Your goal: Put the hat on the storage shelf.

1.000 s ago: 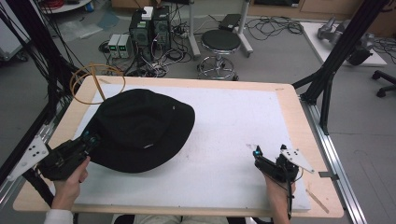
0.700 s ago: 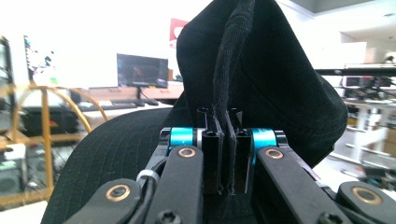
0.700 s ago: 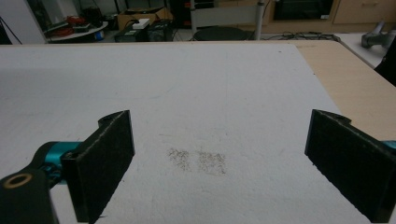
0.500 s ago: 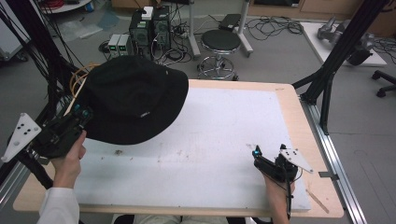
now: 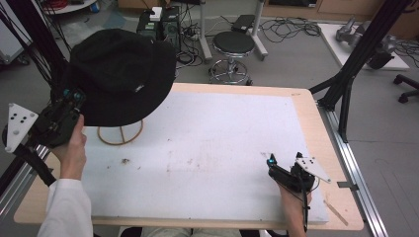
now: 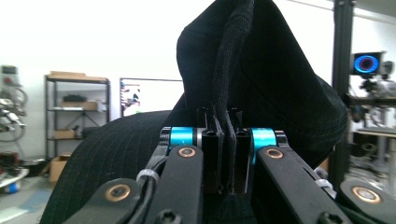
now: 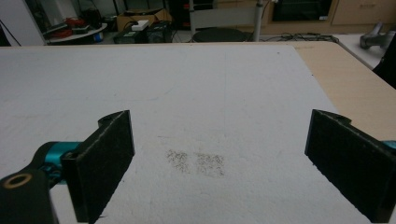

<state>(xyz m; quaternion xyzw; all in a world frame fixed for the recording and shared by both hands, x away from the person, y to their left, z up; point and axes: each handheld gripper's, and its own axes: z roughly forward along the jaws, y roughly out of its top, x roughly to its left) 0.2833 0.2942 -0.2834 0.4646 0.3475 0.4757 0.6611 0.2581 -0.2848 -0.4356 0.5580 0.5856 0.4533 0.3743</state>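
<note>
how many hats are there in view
1. The black hat hangs above the table's far left corner, its brim pinched in the left gripper, over the wire stand. None shows elsewhere.

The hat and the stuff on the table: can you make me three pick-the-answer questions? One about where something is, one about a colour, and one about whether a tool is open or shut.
1. Where is the hat?
A. Lifted at the table's far left corner
B. Flat in the middle of the table
C. On the stool

2. What colour is the hat?
A. Red
B. Black
C. White

3. How is the right tool?
A. Shut on the hat
B. Shut on nothing
C. Open, holding nothing

Answers:
1. A, the left tool holds the hat up above the wooden ring stand.
2. B, its cloth is black.
3. C, the right tool has its jaws wide apart over the white mat.
</note>
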